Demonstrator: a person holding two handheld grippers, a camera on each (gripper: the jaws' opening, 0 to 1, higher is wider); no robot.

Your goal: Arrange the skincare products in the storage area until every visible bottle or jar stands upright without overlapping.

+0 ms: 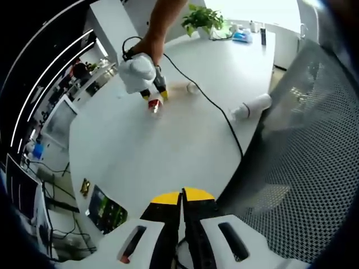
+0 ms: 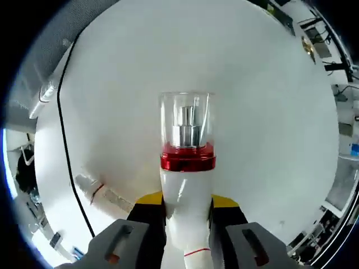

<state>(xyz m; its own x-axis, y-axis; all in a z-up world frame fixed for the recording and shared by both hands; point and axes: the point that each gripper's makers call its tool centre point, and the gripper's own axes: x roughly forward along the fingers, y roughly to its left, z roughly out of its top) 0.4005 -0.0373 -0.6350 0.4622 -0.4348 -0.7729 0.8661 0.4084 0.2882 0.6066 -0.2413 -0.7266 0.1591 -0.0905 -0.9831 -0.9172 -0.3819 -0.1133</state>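
White plastic with a red collar and a clear cap over a silver pump: that is the pump bottle (image 2: 187, 185) you hold in your right gripper (image 2: 187, 224), its yellow-tipped jaws pinching the white body from both sides just below the collar. In the right gripper view the bottle points straight away from the camera along the jaws, with the pale bench (image 2: 252, 101) behind it. From the left gripper view you can see the same right gripper (image 1: 154, 95) out over the middle of the bench (image 1: 168, 151), a person's hand (image 1: 147, 47) on it, with the red-collared bottle (image 1: 155, 105) at its tips close to the bench surface; whether the bottle touches the surface you cannot tell. A black cable (image 1: 213, 106) runs from that gripper across the bench toward its near edge. A second white bottle (image 1: 251, 106) lies on its side near the bench edge, just beside the cable and well apart from the held one. A small pale round item (image 1: 192, 87) sits near the right gripper. Your left gripper (image 1: 182, 210) holds nothing, its jaws pressed together with only a thin line between the yellow tips. A grey mesh chair back (image 1: 308, 162) stands beside the bench, and a green plant (image 1: 203, 19) sits at the far end.
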